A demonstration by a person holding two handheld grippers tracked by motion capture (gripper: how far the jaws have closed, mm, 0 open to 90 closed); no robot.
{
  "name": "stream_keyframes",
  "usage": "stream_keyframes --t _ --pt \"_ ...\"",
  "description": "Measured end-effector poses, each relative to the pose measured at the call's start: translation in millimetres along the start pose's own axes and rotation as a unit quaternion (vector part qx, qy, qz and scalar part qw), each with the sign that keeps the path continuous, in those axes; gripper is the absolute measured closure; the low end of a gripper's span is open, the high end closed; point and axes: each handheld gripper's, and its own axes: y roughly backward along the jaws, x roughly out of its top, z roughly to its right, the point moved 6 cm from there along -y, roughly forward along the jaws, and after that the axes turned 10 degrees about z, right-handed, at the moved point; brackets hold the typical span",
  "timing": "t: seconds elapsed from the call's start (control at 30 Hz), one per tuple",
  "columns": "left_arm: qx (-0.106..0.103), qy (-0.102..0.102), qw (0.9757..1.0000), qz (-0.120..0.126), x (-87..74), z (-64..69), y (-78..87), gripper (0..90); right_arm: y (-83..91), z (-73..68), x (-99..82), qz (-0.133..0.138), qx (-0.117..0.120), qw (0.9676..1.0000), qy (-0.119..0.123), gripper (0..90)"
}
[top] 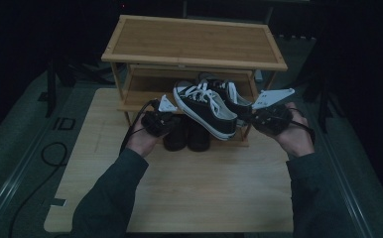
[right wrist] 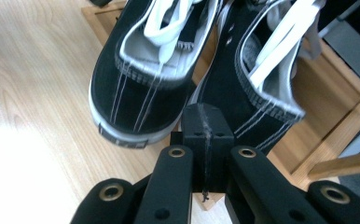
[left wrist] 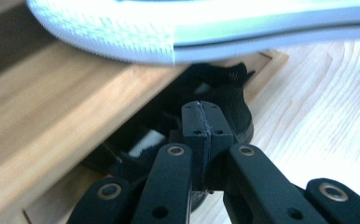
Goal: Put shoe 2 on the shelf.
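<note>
Two grippers are held up over the desk (top: 204,188), one in each hand. The left gripper (top: 171,117) is pressed tight shut, and nothing can be seen between its jaws. The right gripper (top: 247,117) is clenched too. It sits right at the heel of the front sneaker (top: 204,109). Whether a bit of the heel is pinched cannot be told.

The front sneaker is black with white laces. It is tipped up, with its toe toward the rack (top: 194,39) and its white sole above the left gripper. The back sneaker (top: 229,94) is seen just behind it, at the middle shelf. Under them, a pair of black shoes (top: 187,134) is tucked in at the bottom of the rack.

The job looks about half done. The sneakers have been brought to the rack, but the front one is not yet laid flat on a shelf. The top shelf is bare.

A small label (right wrist: 122,138) is seen on the front sneaker's heel, but it is too blurred to be read. Letters like "ID" (top: 63,123) can be made out on the floor at the left.
</note>
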Motion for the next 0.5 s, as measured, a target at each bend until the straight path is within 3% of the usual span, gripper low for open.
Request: stream_keyframes --t 0.5 --pt "0.015 -0.005 0.9998 0.008 23.1 -5.5 -7.6 90.0 -9.1 -9.7 -26.8 -0.020 0.019 0.9996 -0.005 89.7"
